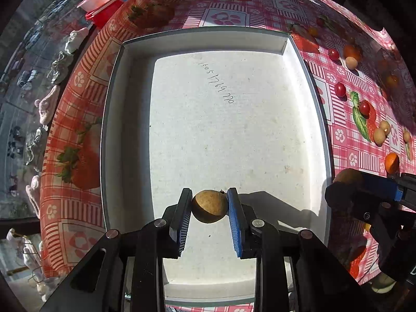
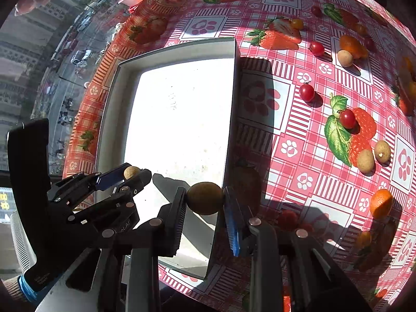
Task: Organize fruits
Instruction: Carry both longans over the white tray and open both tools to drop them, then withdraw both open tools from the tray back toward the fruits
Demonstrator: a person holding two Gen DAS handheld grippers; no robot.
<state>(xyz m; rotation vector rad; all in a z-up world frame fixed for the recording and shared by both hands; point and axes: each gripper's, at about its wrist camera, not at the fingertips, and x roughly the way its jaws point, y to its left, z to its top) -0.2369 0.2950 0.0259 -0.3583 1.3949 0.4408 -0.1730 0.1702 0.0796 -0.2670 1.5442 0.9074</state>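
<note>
A brown longan [image 1: 209,206] sits pinched between the blue pads of my left gripper [image 1: 209,204], held over the near part of a shallow white box [image 1: 114,119]. My right gripper [image 2: 205,200] is shut on a second brown longan [image 2: 205,201], right above the box's right wall [image 2: 230,109]. In the right wrist view the left gripper [image 2: 134,173] hangs over the box's near left side with its longan [image 2: 131,172]. The left wrist view shows the right gripper [image 1: 364,184] at the box's right edge. Nothing lies inside the box.
Loose fruit is scattered on the pink strawberry-print tablecloth [image 2: 286,143] right of the box: cherry tomatoes [image 2: 306,92], more longans [image 2: 365,160], small oranges [image 2: 381,203]. Red bowls [image 1: 104,2] stand beyond the table's far left edge, beside a window.
</note>
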